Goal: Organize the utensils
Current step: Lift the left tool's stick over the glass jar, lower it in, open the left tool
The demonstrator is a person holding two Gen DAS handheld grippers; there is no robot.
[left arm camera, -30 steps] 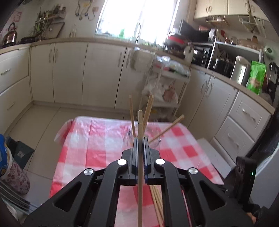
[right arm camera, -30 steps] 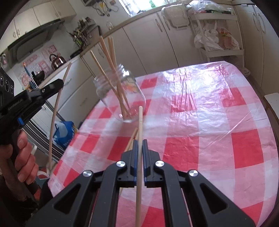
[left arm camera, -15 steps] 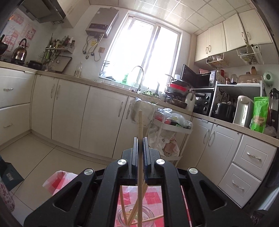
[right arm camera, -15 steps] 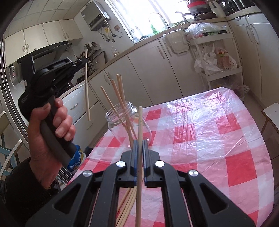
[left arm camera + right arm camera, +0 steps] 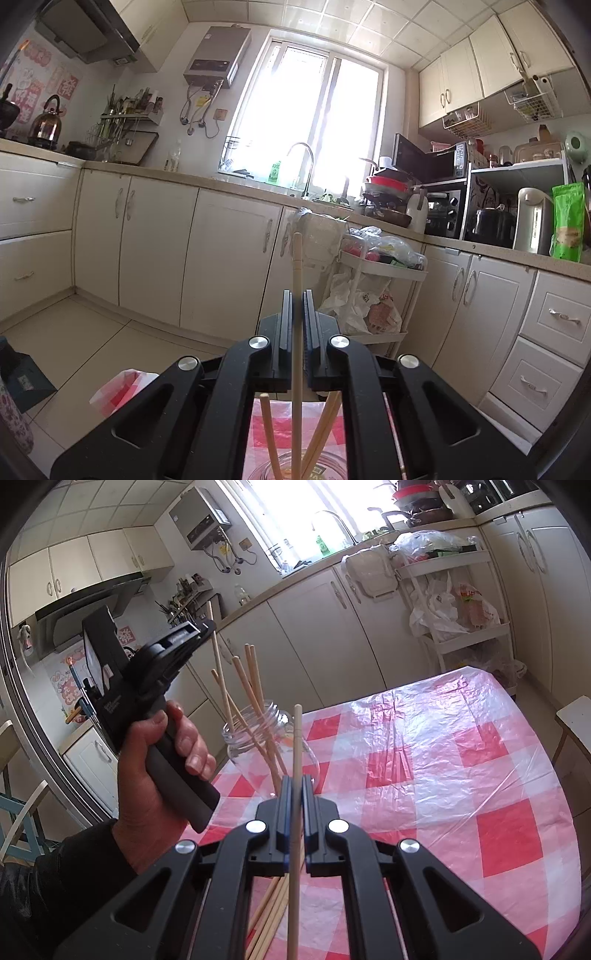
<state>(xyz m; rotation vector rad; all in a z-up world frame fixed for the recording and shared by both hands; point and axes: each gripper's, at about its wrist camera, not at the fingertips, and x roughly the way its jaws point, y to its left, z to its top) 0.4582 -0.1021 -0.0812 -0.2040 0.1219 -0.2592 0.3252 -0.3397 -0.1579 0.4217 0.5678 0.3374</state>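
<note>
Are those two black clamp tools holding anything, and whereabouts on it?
Each holds one pale wooden chopstick, pinched along the shaft. The left gripper grips its chopstick above the clear glass jar; the right gripper grips another chopstick.

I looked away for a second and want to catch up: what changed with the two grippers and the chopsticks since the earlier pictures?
The left gripper rose from table level and carried its chopstick over the glass jar, lower end now at the jar's mouth; no release visible. The right gripper lifted a little and stays shut on its own chopstick. The jar, the sticks in it and the loose chopsticks on the tablecloth stayed.
</note>
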